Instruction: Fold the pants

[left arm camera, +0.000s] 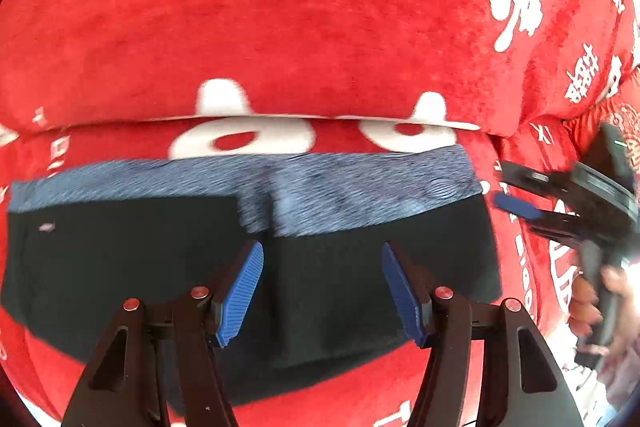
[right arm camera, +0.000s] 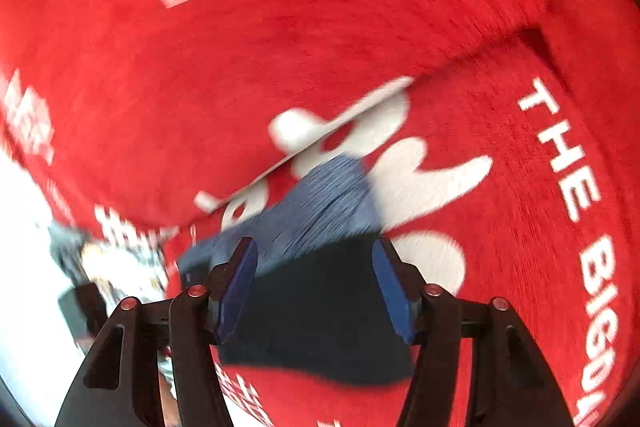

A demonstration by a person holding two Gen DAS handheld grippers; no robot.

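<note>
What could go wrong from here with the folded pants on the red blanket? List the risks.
1. Both the left gripper and the right gripper stand open above the pants, so nothing pins the fold; it may spring apart.
2. The grey waistband lies bunched in the middle, so the bundle may end up lumpy.
3. The red blanket is soft and creased behind the pants; the fold could shift on it.
</note>
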